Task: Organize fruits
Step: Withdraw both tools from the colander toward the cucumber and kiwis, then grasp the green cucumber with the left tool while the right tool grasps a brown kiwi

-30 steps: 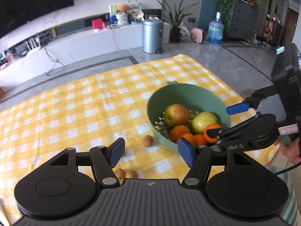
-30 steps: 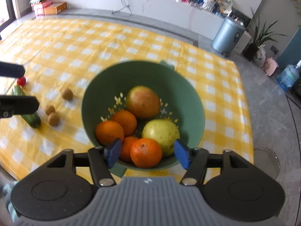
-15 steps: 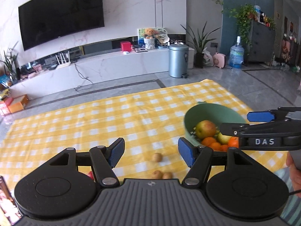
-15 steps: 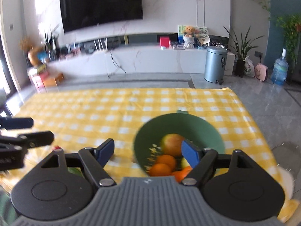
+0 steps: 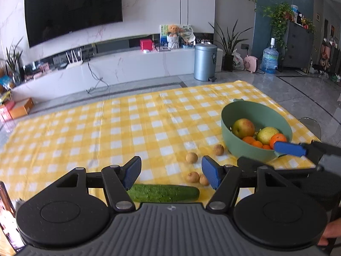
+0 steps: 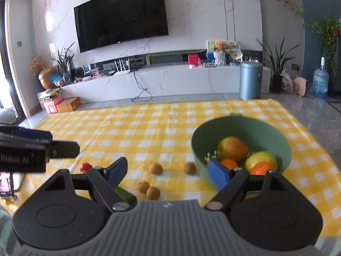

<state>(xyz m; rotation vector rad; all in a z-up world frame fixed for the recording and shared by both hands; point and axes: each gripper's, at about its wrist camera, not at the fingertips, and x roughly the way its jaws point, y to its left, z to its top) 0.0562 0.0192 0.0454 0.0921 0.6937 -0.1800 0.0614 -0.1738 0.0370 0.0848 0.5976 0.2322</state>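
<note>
The green bowl point(image 5: 229, 143) sits on the right side of the yellow checked cloth point(image 5: 106, 128) and already holds a reddish apple point(image 5: 243, 127), a pale green fruit point(image 5: 267, 134) and several oranges point(image 5: 278, 139), so a good part of the sorting looks done. Left on the cloth are four small brown fruits: one point(image 5: 218, 149) just beside the bowl's left wall, one point(image 5: 191, 157) a little further left, and a touching pair point(image 5: 192, 177) nearer the camera. A cucumber point(image 5: 164, 193) lies along the near edge, and the right wrist view shows a small red fruit point(image 6: 85, 166) further left; it is too small to name.

The left gripper point(image 5: 171, 173) stands wide open above the cucumber with nothing between its blue pads. The right gripper point(image 6: 168, 171) is opening, and nothing is held in it; in its own view the brown pair lies on the cloth between and below the fingers.

Judging from this, the small brown fruits and perhaps the red one are what remains to be gathered; whether the cucumber belongs with them is unclear
</note>
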